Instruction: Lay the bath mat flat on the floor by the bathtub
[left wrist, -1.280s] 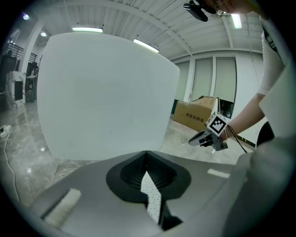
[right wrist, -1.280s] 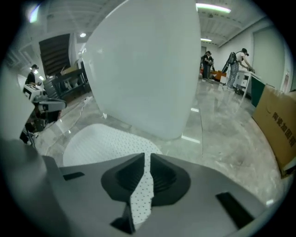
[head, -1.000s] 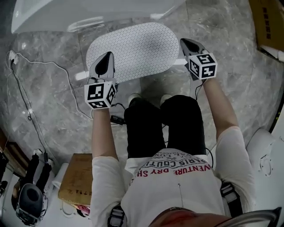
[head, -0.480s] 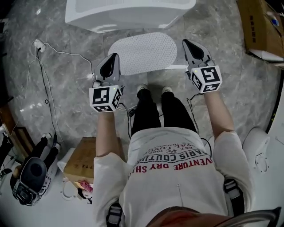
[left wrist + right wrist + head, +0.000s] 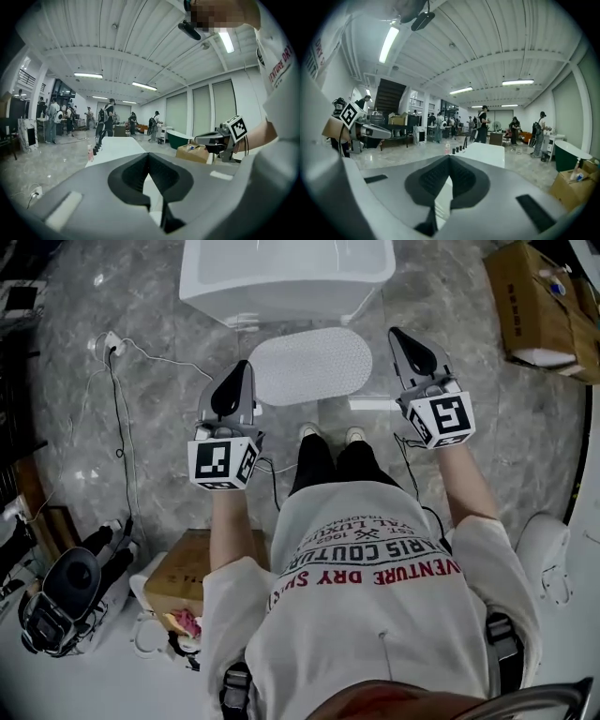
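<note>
1. Both grippers had risen well clear of the floor (image 5: 169, 442) since the earlier frames, as the person straightened up from a crouch over the bath mat (image 5: 310, 365).
2. At the left gripper (image 5: 242, 369), the jaws were pressed together along their whole length, with nothing between them.
3. At the right gripper (image 5: 401, 337), the jaws were likewise fully closed and empty.
4. The 2 grippers were held out ahead of the person, roughly level and well apart. In the head view, 1 stood at each side of the mat, and neither touched it.
5. The white, dotted oval mat lay flat on the grey marbled floor. Its far edge was just beside the near side of the white bathtub (image 5: 286, 277), and the person's 2 shoes (image 5: 307, 432) stood at its near edge.
6. Farther out, a thin cable (image 5: 120, 399) trailed over the floor on the left, and a cardboard box (image 5: 539, 306) sat at the upper right.
</note>
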{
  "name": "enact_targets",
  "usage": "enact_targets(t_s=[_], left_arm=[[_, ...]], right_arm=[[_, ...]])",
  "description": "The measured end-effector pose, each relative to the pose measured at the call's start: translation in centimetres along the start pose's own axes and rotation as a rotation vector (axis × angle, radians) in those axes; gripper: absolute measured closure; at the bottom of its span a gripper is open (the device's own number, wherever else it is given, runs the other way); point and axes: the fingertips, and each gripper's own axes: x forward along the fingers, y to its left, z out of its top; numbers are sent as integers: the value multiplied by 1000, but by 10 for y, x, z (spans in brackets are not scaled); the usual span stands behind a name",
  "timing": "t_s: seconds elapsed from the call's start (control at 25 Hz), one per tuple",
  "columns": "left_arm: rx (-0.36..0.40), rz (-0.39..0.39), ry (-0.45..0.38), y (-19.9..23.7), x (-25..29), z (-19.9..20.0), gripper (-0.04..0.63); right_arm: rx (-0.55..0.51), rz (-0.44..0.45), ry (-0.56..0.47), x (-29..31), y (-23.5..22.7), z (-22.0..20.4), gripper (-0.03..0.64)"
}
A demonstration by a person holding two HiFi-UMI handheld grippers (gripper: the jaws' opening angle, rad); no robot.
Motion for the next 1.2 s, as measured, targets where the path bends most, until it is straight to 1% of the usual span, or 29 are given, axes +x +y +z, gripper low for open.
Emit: enact_targets(t_s=[0.12, 0.24, 0.48, 0.72, 0.88, 1.2], left_arm=[[0, 4, -32, -6, -15, 19, 584], [19, 12, -38, -7, -25, 28, 584], [41, 13, -52, -9, -37, 34, 584], [32, 14, -77, -13, -32, 45, 584], [31, 15, -75, -13, -34, 48, 584], [58, 39, -70, -10, -39, 51, 584]], right_arm=[[-19, -4, -32, -15, 5, 21, 611], [-27, 3, -53, -22, 14, 32, 611], [-20, 15, -67, -30, 27, 35, 611], [-8, 10, -80, -31, 19, 42, 611], [-14, 7, -93, -33, 19, 48, 611], [-27, -23, -107, -35, 21, 54, 611]])
